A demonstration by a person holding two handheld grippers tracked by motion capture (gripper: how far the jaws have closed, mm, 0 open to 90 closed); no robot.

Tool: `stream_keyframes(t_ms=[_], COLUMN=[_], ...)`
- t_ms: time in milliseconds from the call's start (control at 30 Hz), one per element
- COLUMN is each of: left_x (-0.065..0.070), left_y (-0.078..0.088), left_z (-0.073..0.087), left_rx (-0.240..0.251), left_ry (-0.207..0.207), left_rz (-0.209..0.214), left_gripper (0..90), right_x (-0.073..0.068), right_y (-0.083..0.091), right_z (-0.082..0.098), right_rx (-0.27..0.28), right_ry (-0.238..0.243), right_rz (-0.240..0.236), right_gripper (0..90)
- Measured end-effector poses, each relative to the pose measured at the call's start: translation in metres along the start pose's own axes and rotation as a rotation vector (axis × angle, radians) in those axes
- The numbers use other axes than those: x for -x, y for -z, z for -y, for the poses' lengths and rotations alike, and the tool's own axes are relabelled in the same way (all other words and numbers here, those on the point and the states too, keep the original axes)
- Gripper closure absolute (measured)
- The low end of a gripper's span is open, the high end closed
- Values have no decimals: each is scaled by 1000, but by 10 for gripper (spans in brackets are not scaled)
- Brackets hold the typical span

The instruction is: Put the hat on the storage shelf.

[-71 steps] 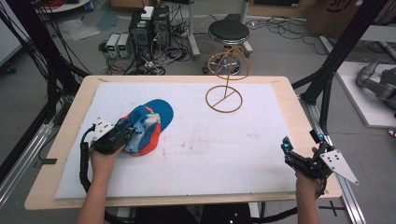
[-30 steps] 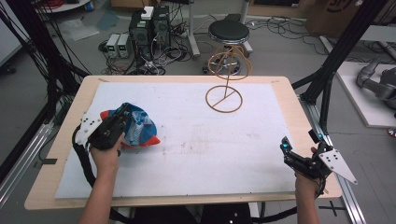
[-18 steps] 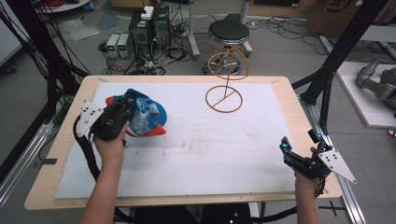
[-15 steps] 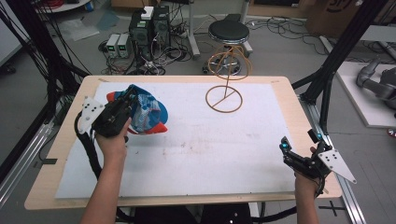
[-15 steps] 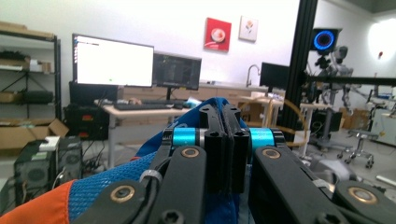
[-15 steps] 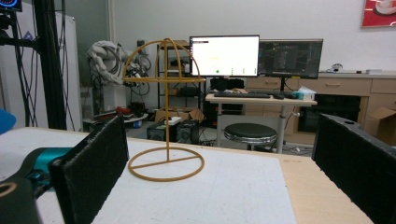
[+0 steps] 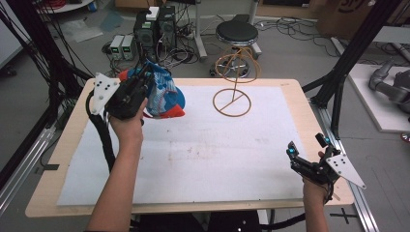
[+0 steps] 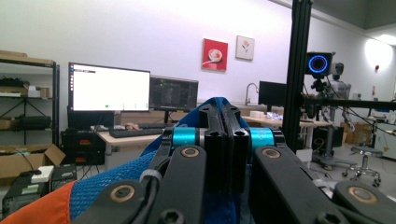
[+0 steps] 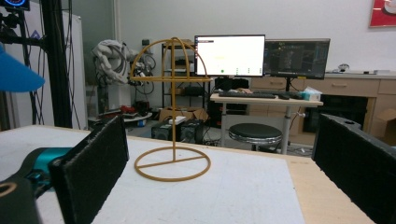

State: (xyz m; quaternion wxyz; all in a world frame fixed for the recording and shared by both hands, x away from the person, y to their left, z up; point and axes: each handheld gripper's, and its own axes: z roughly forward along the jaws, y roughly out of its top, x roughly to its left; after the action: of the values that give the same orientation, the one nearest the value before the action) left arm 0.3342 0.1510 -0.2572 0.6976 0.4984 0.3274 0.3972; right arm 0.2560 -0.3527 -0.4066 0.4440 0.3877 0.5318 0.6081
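Observation:
A blue cap with white mesh and an orange brim [image 7: 162,94] hangs in the air above the table's far left, pinched in my left gripper [image 7: 145,79], which is shut on its fabric. In the left gripper view the jaws stand pressed together with blue cap cloth [image 8: 107,186] around them. A tan wire hat stand [image 7: 234,79] with a ring base and a domed top rises at the far middle of the table; it also stands ahead in the right gripper view [image 9: 172,112]. My right gripper [image 7: 304,154] rests open near the table's near right corner, nothing between its jaws.
A white mat [image 7: 217,154] covers the wooden table [image 7: 67,159]. Black frame posts [image 7: 348,63] rise at the right and left. A round stool [image 7: 237,34], cables and electronics boxes [image 7: 154,26] lie on the floor behind the table.
My left gripper has lifted the cap off the mat and carried it up and toward the far edge. The right gripper has stayed in place.

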Motion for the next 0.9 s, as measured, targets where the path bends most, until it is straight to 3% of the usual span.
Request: stream_keyframes(t_ms=[167,467,667,900], left_x=[7,25,32,41], left_y=[-14,-55,-75,-104], left_z=[-8,-27,-37,-52], left_rx=[16,56,73,107], left_ry=[2,10,11,36], left_rz=[1,-4,0,0], left_gripper=[884,884,884,884], right_x=[-3,-7,-5,-5], right_y=[0,-3,-4,0], right_z=[-1,0,0,1], right_rx=[4,3,7,-7], right_ry=[3,-5,-7,-2], right_rz=[-10,-28,-27,-32], right_gripper=[35,35,35,35])
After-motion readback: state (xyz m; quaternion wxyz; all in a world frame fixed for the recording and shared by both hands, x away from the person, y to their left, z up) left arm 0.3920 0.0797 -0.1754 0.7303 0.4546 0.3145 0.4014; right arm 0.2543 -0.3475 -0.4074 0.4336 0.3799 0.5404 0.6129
